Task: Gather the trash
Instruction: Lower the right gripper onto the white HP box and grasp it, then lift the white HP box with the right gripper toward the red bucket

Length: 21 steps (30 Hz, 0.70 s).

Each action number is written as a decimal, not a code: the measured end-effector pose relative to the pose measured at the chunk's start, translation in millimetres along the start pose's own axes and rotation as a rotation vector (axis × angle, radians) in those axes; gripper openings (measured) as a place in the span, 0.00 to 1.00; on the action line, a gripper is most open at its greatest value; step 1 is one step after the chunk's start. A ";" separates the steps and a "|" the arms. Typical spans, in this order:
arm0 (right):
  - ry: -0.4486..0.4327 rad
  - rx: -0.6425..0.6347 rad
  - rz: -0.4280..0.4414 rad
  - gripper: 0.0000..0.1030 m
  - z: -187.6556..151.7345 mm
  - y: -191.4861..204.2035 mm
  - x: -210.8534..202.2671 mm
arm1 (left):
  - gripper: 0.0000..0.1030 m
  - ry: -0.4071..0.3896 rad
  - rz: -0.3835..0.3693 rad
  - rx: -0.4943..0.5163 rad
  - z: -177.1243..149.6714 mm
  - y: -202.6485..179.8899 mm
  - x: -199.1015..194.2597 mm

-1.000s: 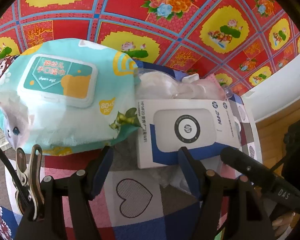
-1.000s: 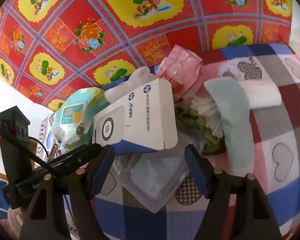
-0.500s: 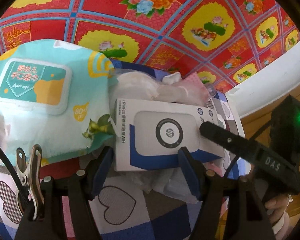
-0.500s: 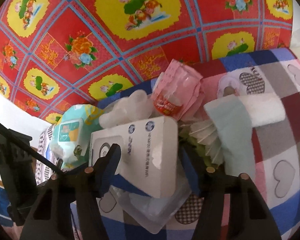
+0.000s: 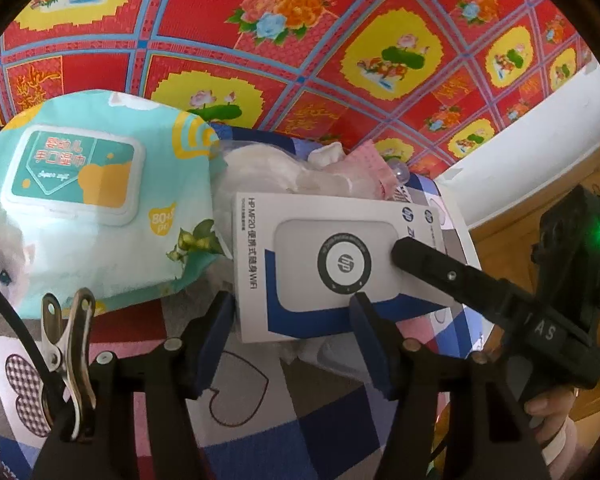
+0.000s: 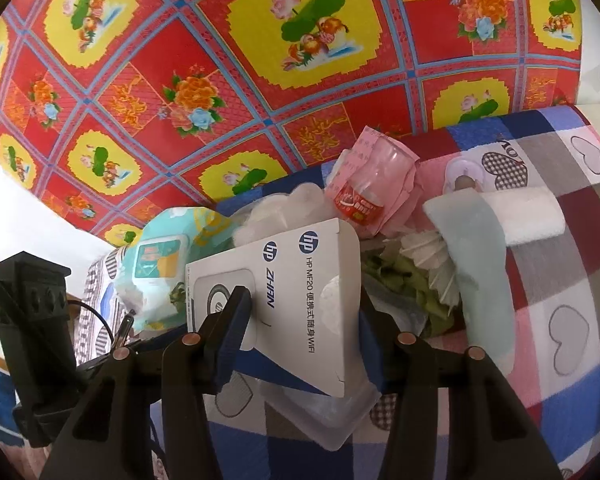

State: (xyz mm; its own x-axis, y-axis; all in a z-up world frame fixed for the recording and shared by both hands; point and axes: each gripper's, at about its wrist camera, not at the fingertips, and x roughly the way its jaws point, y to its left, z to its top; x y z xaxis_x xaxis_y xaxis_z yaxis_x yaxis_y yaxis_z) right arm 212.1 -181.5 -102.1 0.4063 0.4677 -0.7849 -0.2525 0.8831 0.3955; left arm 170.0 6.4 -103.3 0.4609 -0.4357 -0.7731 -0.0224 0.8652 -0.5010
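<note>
The white HP box (image 6: 300, 292) lies on top of a heap of trash on a checked cloth with heart patches (image 6: 560, 320), and the right tongs (image 6: 300, 340) straddle it: one blue pad lies on the box's printed face at its left, the other at the box's right edge, though whether they are pressing it is hard to tell. In the left wrist view the same box (image 5: 340, 264) lies just beyond the left tongs (image 5: 290, 340), whose fingers stand wide apart and hold nothing; the right finger's tip overlaps the box's near blue edge and the left finger is clear of it. A black finger of the right tongs (image 5: 440, 268) lies across the box's face. Beside the box on the left lies a teal wet-wipes pack (image 5: 88, 200); behind it are crumpled white plastic (image 5: 268, 168) and a pink wrapper (image 6: 376, 192), and to the right a pale blue cloth (image 6: 476, 256) and a white roll (image 6: 528, 216).
</note>
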 end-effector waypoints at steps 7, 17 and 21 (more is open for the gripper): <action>-0.026 0.017 -0.004 0.50 -10.8 3.4 -16.6 | 0.61 -0.001 0.008 0.034 -10.8 -8.9 -15.1; -0.070 0.068 -0.022 0.51 -34.9 1.2 -42.3 | 0.61 0.014 -0.010 0.097 -26.2 -22.8 -27.3; -0.088 0.090 -0.030 0.51 -46.5 1.6 -52.3 | 0.61 0.025 -0.018 0.129 -34.5 -28.4 -31.8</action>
State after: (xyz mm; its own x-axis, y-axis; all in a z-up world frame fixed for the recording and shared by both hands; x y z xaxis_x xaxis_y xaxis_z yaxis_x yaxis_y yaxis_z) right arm 149.6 -206.3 -82.6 0.4887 0.4388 -0.7541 -0.1606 0.8948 0.4166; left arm 125.4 -12.9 -78.0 0.4382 -0.4564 -0.7744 0.1011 0.8811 -0.4620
